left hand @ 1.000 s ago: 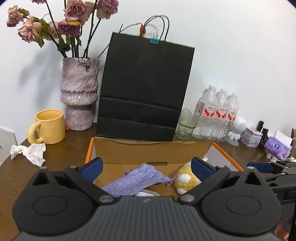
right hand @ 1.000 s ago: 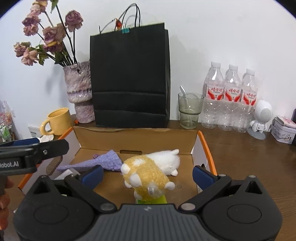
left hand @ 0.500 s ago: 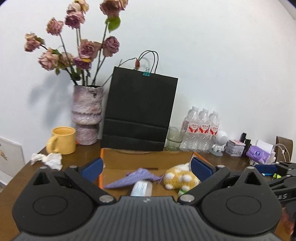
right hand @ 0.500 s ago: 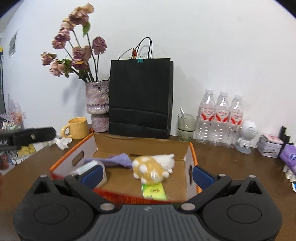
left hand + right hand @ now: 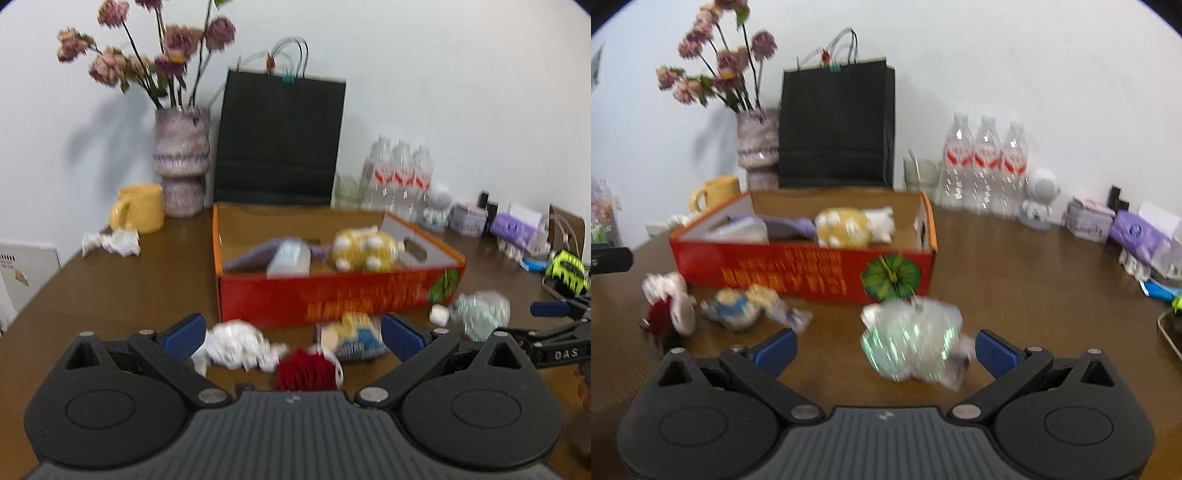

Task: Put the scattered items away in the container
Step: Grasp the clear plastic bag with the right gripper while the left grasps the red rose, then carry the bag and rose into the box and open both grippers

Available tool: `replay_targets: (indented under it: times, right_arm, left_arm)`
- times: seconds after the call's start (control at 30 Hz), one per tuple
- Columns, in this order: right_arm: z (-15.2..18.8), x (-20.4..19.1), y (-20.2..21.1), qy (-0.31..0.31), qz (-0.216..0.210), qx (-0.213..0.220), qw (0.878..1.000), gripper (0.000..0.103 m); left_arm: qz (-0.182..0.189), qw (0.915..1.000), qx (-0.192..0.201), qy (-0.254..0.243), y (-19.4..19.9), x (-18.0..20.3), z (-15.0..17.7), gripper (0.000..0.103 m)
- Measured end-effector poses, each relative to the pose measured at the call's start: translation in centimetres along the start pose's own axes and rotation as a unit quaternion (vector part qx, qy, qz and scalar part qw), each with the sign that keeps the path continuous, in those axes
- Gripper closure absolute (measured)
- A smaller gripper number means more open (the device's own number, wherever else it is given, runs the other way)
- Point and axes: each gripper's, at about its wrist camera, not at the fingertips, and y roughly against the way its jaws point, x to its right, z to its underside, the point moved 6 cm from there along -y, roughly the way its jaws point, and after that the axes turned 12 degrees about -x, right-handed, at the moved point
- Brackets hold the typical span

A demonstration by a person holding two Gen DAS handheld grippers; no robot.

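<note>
Left wrist view shows the left gripper (image 5: 291,330) with its jaws spread wide and nothing between them, hovering above the brown desk (image 5: 110,295) in front of a red cardboard box (image 5: 332,295). Inside the box lie a yellow-and-white plush toy (image 5: 364,247), a purple cloth pouch (image 5: 255,253) and a pale packet (image 5: 290,258) resting against the pouch. On the desk just in front of the box sit a crumpled white tissue (image 5: 236,343), a dark red fuzzy item (image 5: 306,371) and a small blue-and-yellow packet (image 5: 349,336); blur hides their detail. Right wrist view shows the right gripper (image 5: 884,347), its jaws also spread and holding nothing, with a shiny greenish wrapped bundle (image 5: 910,341) lying on the desk between the blue fingertips (image 5: 995,352), close to the box's front right corner. Behind the box stand a black paper bag (image 5: 836,125), a vase of dried flowers (image 5: 757,146), a yellow mug (image 5: 714,192), a glass (image 5: 919,175) and three water bottles (image 5: 986,166).
</note>
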Motion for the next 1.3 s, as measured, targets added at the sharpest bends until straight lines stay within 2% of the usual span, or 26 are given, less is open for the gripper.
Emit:
replay_targets:
  times: [0.13, 0.27, 0.43, 0.5, 0.53, 0.57, 0.6, 0.63, 0.87, 1.17, 1.3]
  right_arm:
    - [0.7, 0.1, -1.5, 0.003, 0.021, -0.010, 1.000, 0.000]
    - [-0.1, 0.6, -2.2, -0.003, 0.019, 0.001, 1.000, 0.000]
    - [-1.1, 1.2, -3.5, -0.005, 0.035, 0.005, 0.999, 0.004]
    - [-1.1, 1.4, -4.3, -0.011, 0.030, -0.003, 1.000, 0.013]
    - [-1.0, 1.5, -4.5, -0.011, 0.027, -0.007, 1.000, 0.018]
    - [-0.8, 1.4, -4.8, -0.009, 0.025, -0.011, 1.000, 0.035]
    - [-0.7, 1.4, -4.9, -0.009, 0.023, -0.014, 1.000, 0.056]
    - [-0.6, 1.4, -4.9, -0.009, 0.021, -0.013, 1.000, 0.057]
    - [-0.1, 0.7, -3.1, -0.009, 0.010, 0.029, 0.999, 0.062]
    - [0.1, 0.2, -1.9, -0.011, 0.007, 0.050, 0.999, 0.062]
    - [-0.3, -0.1, -0.9, -0.013, -0.006, 0.062, 0.998, 0.062]
  left_arm:
    - [0.002, 0.9997, -0.022, -0.011, -1.6, 1.0, 1.3, 0.000]
    - [0.013, 0.9991, -0.040, 0.001, -3.3, 1.6, 1.7, 0.000]
    - [-0.007, 0.9987, -0.050, 0.009, -5.0, 1.9, 1.9, 0.006]
    - [-0.014, 0.9986, -0.050, 0.008, -5.4, 2.0, 2.0, 0.015]
    - [-0.015, 0.9984, -0.054, 0.006, -5.7, 2.1, 2.1, 0.024]
    - [-0.015, 0.9981, -0.060, 0.006, -6.0, 2.1, 2.2, 0.037]
    - [-0.013, 0.9977, -0.067, 0.009, -6.3, 2.1, 2.4, 0.044]
    - [-0.009, 0.9976, -0.068, 0.011, -6.5, 2.0, 2.6, 0.052]
    - [0.010, 0.9990, -0.034, 0.029, -5.5, 1.3, 2.5, 0.054]
    - [0.024, 0.9987, -0.017, 0.041, -4.5, 1.1, 2.4, 0.054]
    - [0.048, 0.9978, -0.008, 0.046, -3.3, 1.0, 1.2, 0.054]
